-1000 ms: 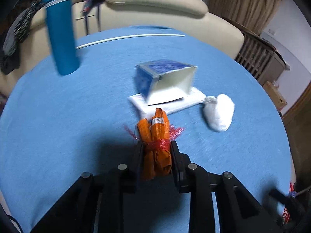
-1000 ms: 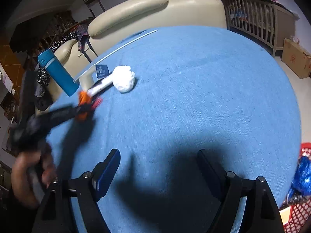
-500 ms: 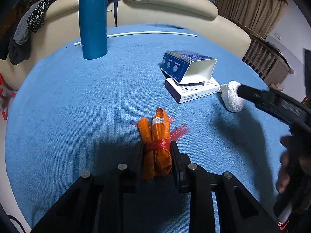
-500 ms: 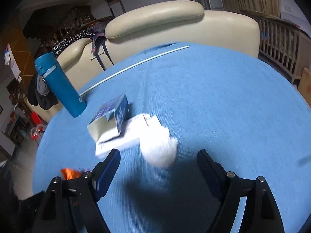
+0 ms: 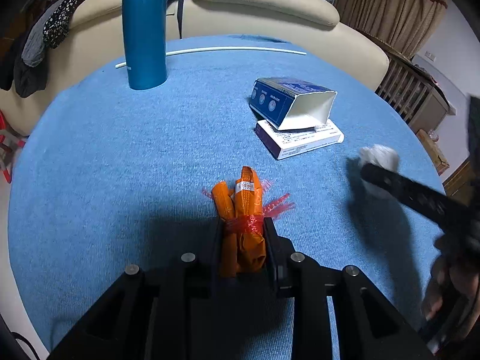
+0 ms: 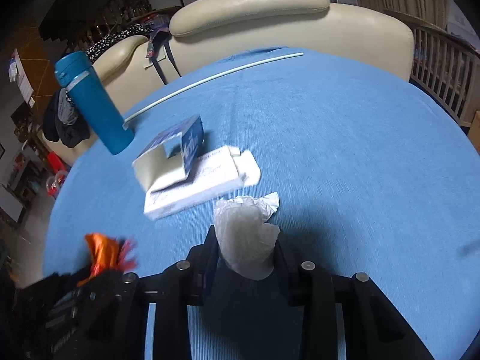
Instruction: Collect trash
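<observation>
Over the blue bench (image 6: 345, 138), left tongs (image 5: 242, 225) clamped an orange wrapper (image 5: 244, 207); right tongs (image 6: 245, 237) were closing, seemingly squeezing a white tissue wad (image 6: 244, 225), which needed firm hold before lifting.

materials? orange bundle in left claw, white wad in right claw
Orange bundle: glossy plastic film wrappers by the sheen and creases, tied with red plastic mesh, likely. White wad: crumpled tissue or paper towel, matte with a torn fuzzy edge; thin plastic not excluded.

Open carton (image 5: 292, 102) atop flat box (image 5: 300, 139), bottle (image 5: 145, 30) far left, rod (image 5: 210, 50) behind.
</observation>
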Tool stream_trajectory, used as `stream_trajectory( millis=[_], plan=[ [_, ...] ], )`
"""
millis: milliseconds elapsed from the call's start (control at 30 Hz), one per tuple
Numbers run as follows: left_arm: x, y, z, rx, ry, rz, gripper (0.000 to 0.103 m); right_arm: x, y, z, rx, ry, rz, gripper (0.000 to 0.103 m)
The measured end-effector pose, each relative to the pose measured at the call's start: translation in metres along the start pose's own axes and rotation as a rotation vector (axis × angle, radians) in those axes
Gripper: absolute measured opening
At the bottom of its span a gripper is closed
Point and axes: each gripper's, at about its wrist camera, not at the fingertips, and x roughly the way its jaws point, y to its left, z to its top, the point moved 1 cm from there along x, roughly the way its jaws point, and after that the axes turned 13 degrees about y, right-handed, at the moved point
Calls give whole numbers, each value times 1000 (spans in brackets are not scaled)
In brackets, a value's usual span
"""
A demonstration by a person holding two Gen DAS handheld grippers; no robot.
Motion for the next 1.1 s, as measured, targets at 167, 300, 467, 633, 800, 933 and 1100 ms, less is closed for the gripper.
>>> stream_trajectory(
  millis=[167, 300, 467, 633, 800, 933, 1100],
  plan=[
    [-6, -6, -10, -5, 12, 7, 28, -22, -8, -36, 26, -8, 9, 36],
    [-14, -16, -20, 16, 7, 10, 28, -40, -17, -69, 55, -13, 16, 36],
    [-27, -32, -33, 48, -8, 10, 28, -58, -31, -102, 98, -22, 24, 36],
    [-39, -48, -42, 82, -26, 10, 28, -78, -43, -125, 138, -48, 33, 36],
    [-50, -63, -51, 119, -44, 9, 28, -95, -52, -143, 162, -74, 39, 36],
    [-59, -73, -59, 147, -57, 8, 28, -106, -57, -154, 181, -93, 46, 36],
    [-70, -84, -69, 175, -70, 6, 28, -120, -63, -169, 206, -121, 53, 36]
  ],
)
